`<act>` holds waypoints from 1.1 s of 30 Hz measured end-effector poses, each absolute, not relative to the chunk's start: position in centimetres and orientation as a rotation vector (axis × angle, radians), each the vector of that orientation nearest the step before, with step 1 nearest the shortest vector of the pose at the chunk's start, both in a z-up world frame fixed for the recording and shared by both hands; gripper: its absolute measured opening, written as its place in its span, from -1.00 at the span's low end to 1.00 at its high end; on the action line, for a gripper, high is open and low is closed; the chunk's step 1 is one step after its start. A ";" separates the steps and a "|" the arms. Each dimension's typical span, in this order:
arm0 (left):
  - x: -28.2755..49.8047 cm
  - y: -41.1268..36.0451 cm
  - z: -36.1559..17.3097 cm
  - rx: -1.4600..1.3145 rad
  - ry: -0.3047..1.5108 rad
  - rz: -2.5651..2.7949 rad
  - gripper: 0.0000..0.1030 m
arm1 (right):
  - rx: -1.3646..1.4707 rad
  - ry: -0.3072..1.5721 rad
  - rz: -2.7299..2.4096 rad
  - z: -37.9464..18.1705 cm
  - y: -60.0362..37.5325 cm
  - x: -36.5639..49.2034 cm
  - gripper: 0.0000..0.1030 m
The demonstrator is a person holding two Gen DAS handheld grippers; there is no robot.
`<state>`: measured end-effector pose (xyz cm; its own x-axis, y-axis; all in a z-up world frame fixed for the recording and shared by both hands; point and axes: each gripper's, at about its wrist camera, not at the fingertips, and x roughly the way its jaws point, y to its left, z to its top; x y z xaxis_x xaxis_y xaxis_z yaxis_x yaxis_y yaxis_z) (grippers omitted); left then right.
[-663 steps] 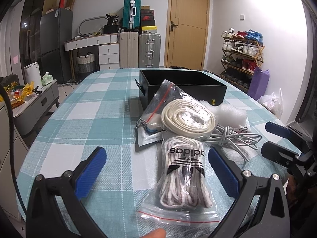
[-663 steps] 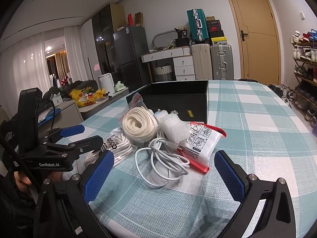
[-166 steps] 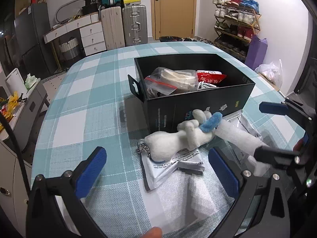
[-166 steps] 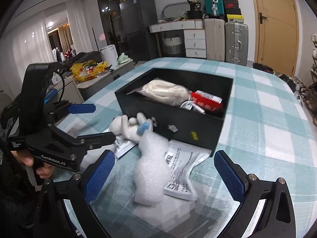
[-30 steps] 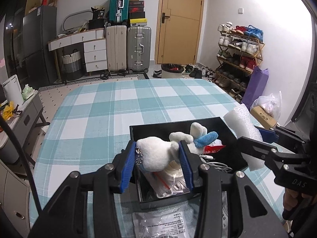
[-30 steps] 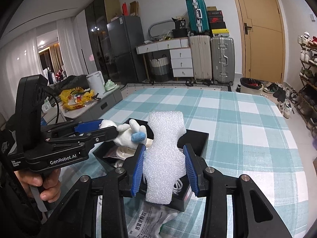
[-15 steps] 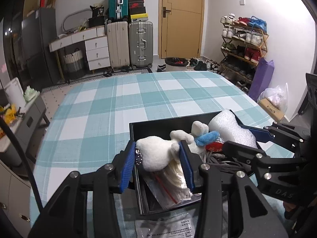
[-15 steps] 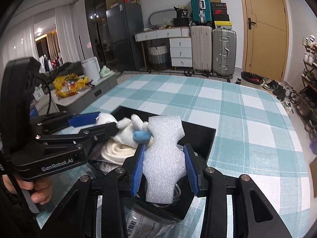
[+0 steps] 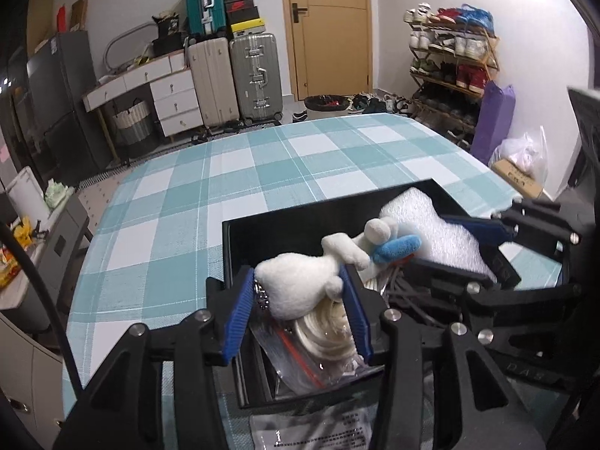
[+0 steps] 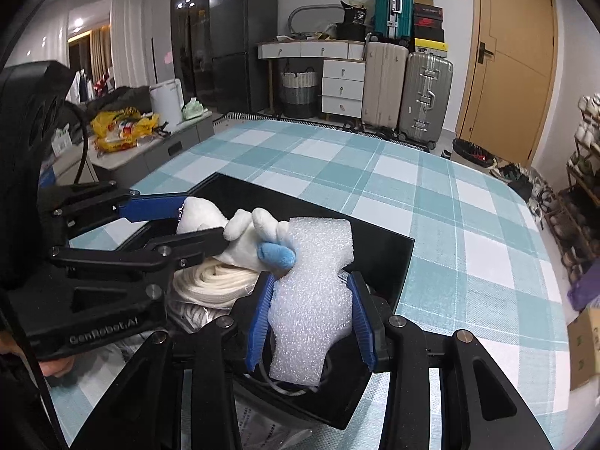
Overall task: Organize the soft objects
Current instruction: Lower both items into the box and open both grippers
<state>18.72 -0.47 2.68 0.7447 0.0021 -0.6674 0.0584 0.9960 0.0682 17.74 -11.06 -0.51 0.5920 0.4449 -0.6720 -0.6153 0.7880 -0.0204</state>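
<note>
My left gripper (image 9: pixel 298 302) is shut on a white plush toy (image 9: pixel 300 285) with a blue ear and holds it over the open black box (image 9: pixel 262 234). The toy also shows in the right wrist view (image 10: pixel 240 238). My right gripper (image 10: pixel 311 315) is shut on a white foam piece (image 10: pixel 315 300) and holds it down inside the box (image 10: pixel 390 258), touching the toy. The foam also shows in the left wrist view (image 9: pixel 431 230). A bagged coil of white cord (image 10: pixel 221 281) and grey cables lie in the box beneath them.
The box stands on a teal checked tablecloth (image 9: pixel 210 202). A flat printed plastic pouch (image 9: pixel 322 427) lies on the table in front of the box. Suitcases, drawers and a shoe rack stand far behind the table.
Both grippers have moved lower and closer to the box. The foam piece has gone down into the box, and the plush toy now hangs just above the cord bag.
</note>
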 end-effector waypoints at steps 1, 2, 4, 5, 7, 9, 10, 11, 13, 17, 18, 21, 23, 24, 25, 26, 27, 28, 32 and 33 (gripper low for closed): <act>18.6 -0.7 2.6 0.101 0.732 -0.033 -0.11 | -0.260 0.709 0.630 -0.5 -11.1 17.8 -0.23; 18.5 -0.8 2.6 0.106 0.734 -0.035 -0.11 | -0.261 0.712 0.632 -0.5 -11.1 17.8 -0.23; 18.3 -0.8 2.6 0.102 0.734 -0.035 -0.10 | -0.264 0.717 0.631 -0.5 -11.1 17.9 -0.23; 18.4 -0.8 2.6 0.102 0.737 -0.034 -0.10 | -0.266 0.719 0.633 -0.5 -11.1 17.9 -0.22; 18.4 -0.8 2.7 0.098 0.742 -0.036 -0.09 | -0.268 0.719 0.634 -0.5 -11.1 17.8 -0.22; 18.4 -0.6 2.8 0.081 0.747 -0.043 -0.06 | -0.269 0.713 0.631 -0.5 -11.1 17.7 -0.19; 18.3 -0.3 2.9 0.060 0.748 -0.051 -0.04 | -0.266 0.700 0.621 -0.3 -11.3 17.6 -0.17; 18.3 -0.2 3.0 0.049 0.749 -0.058 -0.03 | -0.258 0.684 0.614 -0.1 -11.5 17.4 -0.06; 17.9 0.2 3.5 0.030 0.741 -0.070 0.03 | -0.239 0.646 0.607 0.6 -12.2 16.8 0.10; 16.8 0.4 4.4 0.020 0.713 -0.082 0.36 | -0.221 0.603 0.579 1.9 -13.5 15.7 0.65; 16.4 0.5 4.6 0.021 0.699 -0.084 0.49 | -0.216 0.599 0.575 2.1 -13.7 15.5 0.71; 15.4 0.4 5.3 0.034 0.670 -0.076 0.92 | -0.180 0.596 0.567 2.5 -14.8 14.7 0.92; 14.6 0.5 5.5 0.038 0.653 -0.076 1.00 | -0.157 0.598 0.563 2.7 -15.5 14.1 0.97; 14.5 0.6 5.6 0.038 0.652 -0.078 1.00 | -0.150 0.606 0.566 2.7 -15.8 13.9 0.98; 14.1 0.7 5.6 0.036 0.657 -0.084 1.00 | -0.147 0.611 0.570 2.7 -15.9 13.6 0.98; 13.9 0.8 5.5 0.035 0.665 -0.090 1.00 | -0.146 0.615 0.569 2.6 -16.0 13.3 0.98; 13.6 0.9 5.5 0.032 0.667 -0.092 1.00 | -0.146 0.620 0.565 2.5 -16.1 13.0 0.99; 13.2 1.1 5.4 0.028 0.668 -0.090 1.00 | -0.147 0.624 0.566 2.4 -16.2 12.8 0.99; 11.7 1.5 4.8 0.033 0.675 -0.071 1.00 | -0.146 0.634 0.569 1.9 -16.5 11.7 0.99; 11.5 1.6 4.6 0.032 0.679 -0.069 1.00 | -0.141 0.641 0.575 1.8 -16.5 11.5 0.99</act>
